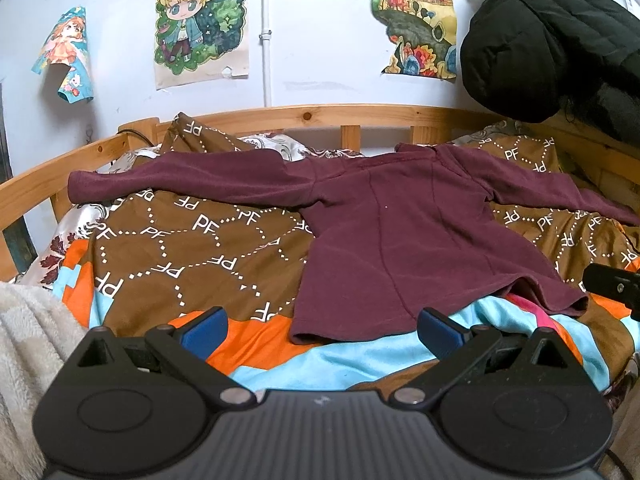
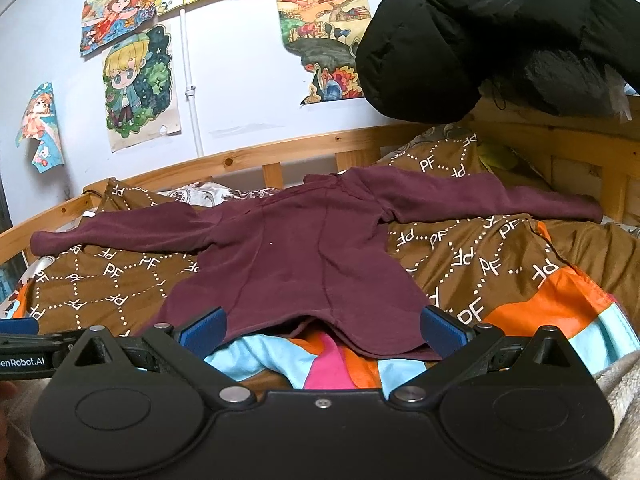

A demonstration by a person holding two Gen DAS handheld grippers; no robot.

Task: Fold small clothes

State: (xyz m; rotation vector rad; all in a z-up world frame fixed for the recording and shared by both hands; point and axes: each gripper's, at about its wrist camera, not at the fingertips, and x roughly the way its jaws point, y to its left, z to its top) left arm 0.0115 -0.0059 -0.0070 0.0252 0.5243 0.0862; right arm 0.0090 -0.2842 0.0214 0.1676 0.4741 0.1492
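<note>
Lower centre of both frames: each gripper fills the bottom edge, pointing forward over the bed.
Left gripper point(image 1: 320, 330): level and low, blue fingers point(image 1: 206, 330) spread wide with nothing between them, tips just short of the garment's hem.
Right gripper point(image 2: 322, 330): same level pose, jaws spread wide and empty; its fingers point(image 2: 442, 330) overlap the hem in the picture, contact not resolvable.
Maroon shirt point(image 1: 400, 232): centre of frame, flat on the patterned bedspread point(image 1: 180, 248), both sleeves stretched out sideways.
Hidden parts: collar lies at the far end against the wooden bed rail point(image 1: 320, 114), foreshortened and hard to read.
Cut off: right sleeve runs out of the left-wrist frame at mid right; a black jacket point(image 1: 560, 36) is clipped at upper right.
Neighbouring tool: left gripper's edge shows at lower left of the right-wrist frame.
</note>
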